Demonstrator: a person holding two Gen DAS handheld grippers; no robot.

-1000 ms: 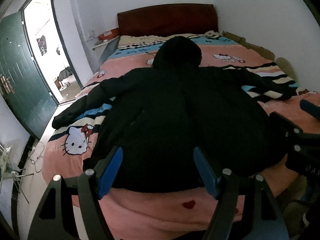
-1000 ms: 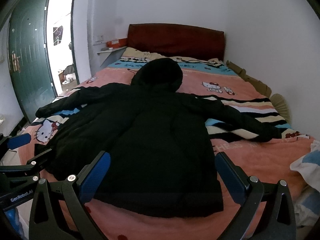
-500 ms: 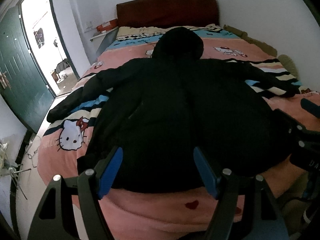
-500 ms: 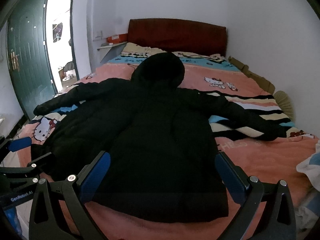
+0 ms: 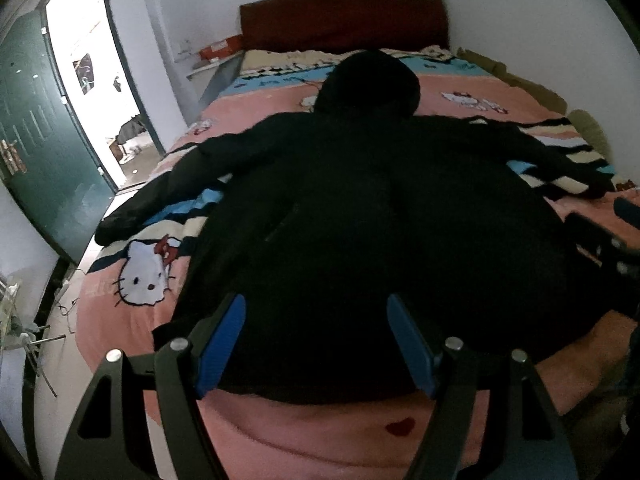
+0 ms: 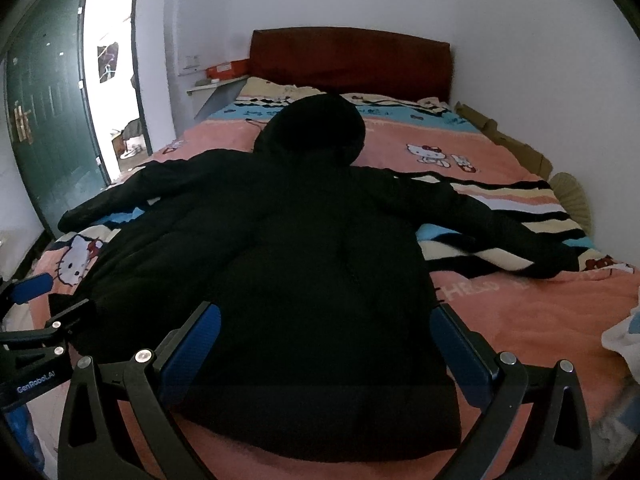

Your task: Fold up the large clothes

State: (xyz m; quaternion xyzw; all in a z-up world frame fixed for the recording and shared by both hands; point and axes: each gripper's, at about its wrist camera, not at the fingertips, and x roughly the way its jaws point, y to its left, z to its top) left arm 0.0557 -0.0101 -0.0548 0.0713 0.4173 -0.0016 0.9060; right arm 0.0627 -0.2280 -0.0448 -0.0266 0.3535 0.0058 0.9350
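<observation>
Coat: a black hooded coat (image 6: 312,240) lies spread flat on the bed (image 6: 520,320), sleeves out to both sides, hood toward the headboard (image 6: 352,58).
Left gripper (image 5: 316,340): jaws wide apart, holding nothing, poised over the hem.
Right gripper (image 6: 326,344): jaws wide apart, empty, above the hem.
Door (image 5: 36,140): green, standing open at left.

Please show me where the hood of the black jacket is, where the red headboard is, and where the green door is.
hood of the black jacket (image 6: 316,132): right wrist view, middle of the hood.
red headboard (image 6: 350,58): right wrist view, centre of its front face.
green door (image 5: 36,140): left wrist view, middle of the door panel.
</observation>
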